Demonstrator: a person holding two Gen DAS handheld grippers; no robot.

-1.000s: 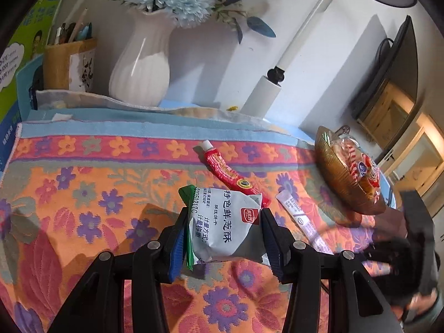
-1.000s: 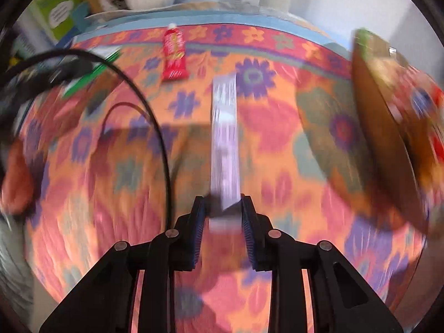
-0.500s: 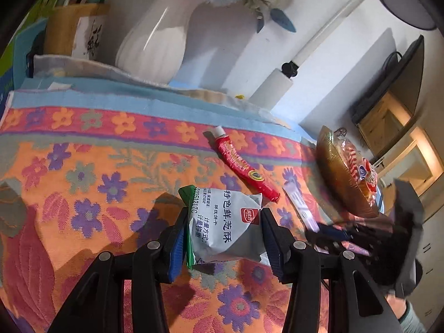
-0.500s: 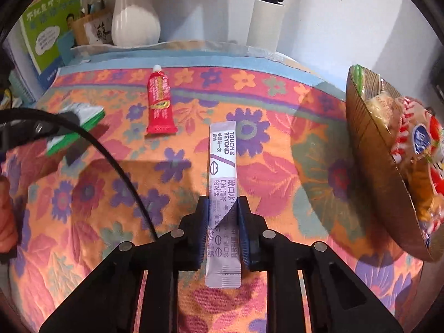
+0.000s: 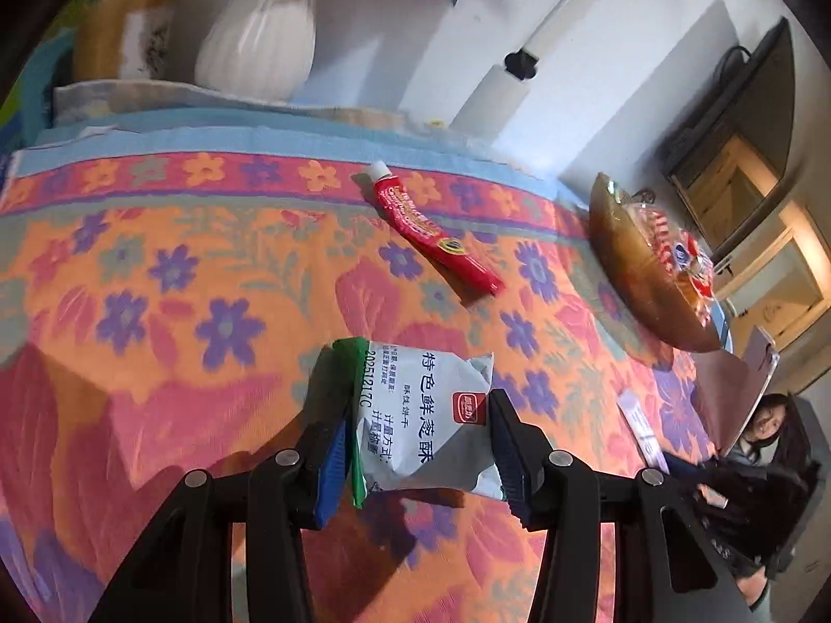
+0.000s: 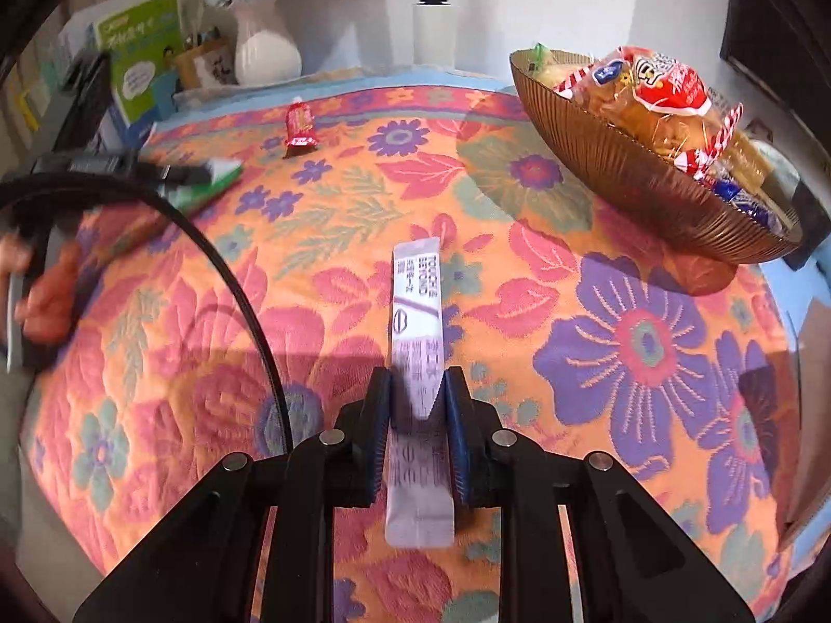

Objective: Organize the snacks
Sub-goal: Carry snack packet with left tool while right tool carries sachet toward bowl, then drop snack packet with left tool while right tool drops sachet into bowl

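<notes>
Right gripper (image 6: 415, 431) just clamped its fingers on the pale lilac stick sachet (image 6: 418, 342) (lifted off the floral-cloth table (image 6: 649, 342)); left gripper (image 5: 415, 446) still pinches the white-green snack packet (image 5: 426, 415); both bound for the ribbed brown bowl (image 6: 623, 166).

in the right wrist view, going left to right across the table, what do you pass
green-and-white snack packet held in the left gripper → red tube → lilac sachet clamped in the right gripper → brown bowl full of wrapped snacks
</notes>
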